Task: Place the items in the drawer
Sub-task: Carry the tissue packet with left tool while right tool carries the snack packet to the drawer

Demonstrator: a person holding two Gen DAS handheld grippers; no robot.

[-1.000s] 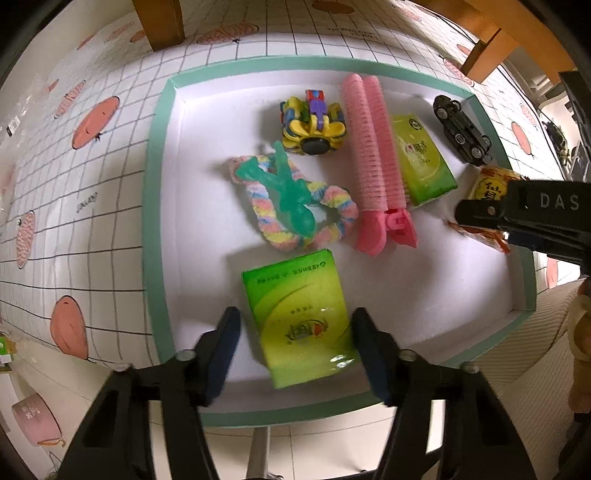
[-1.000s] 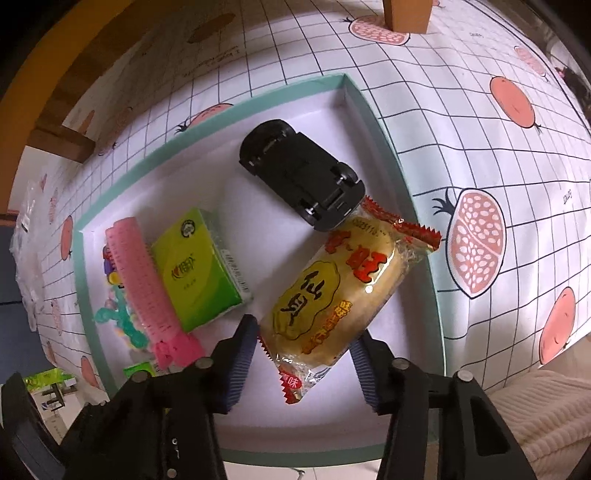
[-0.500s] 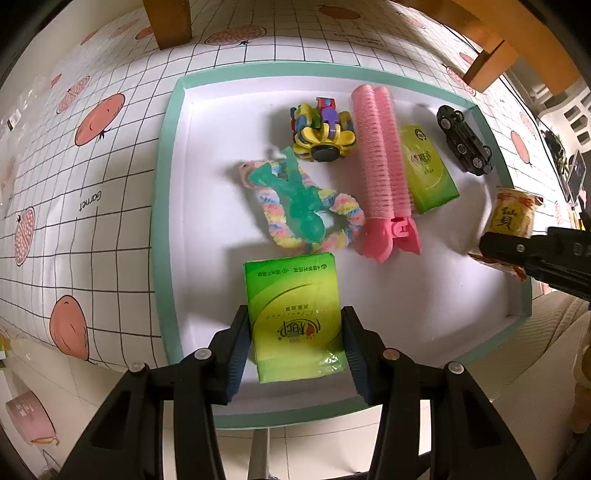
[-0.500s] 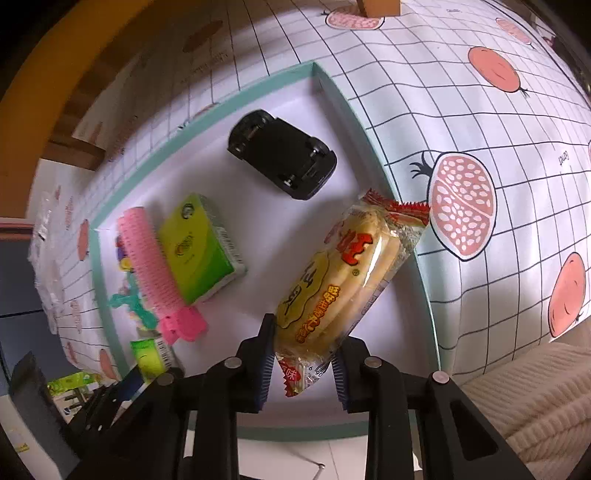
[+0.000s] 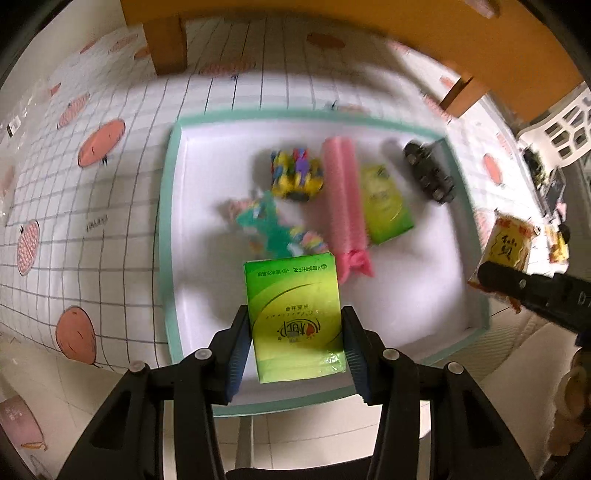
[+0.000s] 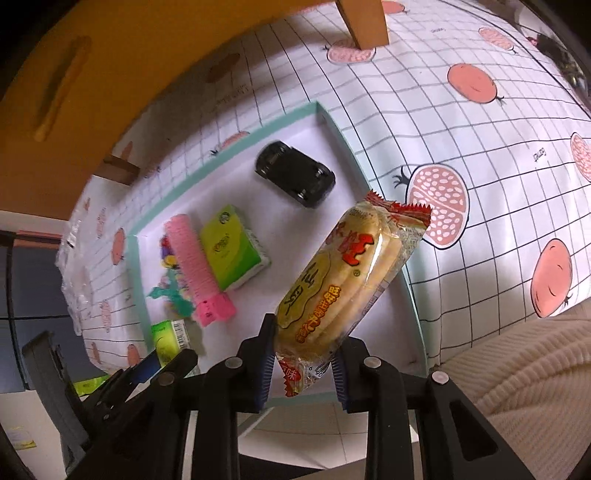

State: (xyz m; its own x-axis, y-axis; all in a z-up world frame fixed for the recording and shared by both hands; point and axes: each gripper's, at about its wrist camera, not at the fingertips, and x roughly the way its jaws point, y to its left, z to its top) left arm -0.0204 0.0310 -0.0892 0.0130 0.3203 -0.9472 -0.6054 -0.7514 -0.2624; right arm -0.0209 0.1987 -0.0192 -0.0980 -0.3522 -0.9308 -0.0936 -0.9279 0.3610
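Observation:
My left gripper (image 5: 293, 341) is shut on a green tissue pack (image 5: 293, 317) and holds it lifted above the near edge of the white tray (image 5: 173, 221) with the teal rim. My right gripper (image 6: 302, 360) is shut on a yellow snack packet (image 6: 343, 280), raised over the tray's right side (image 6: 410, 295); the same packet (image 5: 508, 245) shows at the right of the left wrist view. Lying in the tray are a second green tissue pack (image 6: 231, 245), a pink hair roller (image 6: 192, 258), a black toy car (image 6: 295, 173), a colourful toy (image 5: 295, 173) and a teal figure on a pastel ring (image 5: 269, 225).
The tray sits on a white grid cloth with red fruit prints (image 6: 461, 155). Orange wooden furniture (image 5: 332, 22) stands behind, with a leg (image 5: 166, 48) on the cloth. A cream ribbed fabric (image 6: 524, 369) lies at the lower right, tiled floor below.
Both grippers closed on their items and lifted them off the tray. The tray and its contents now look farther away in both views.

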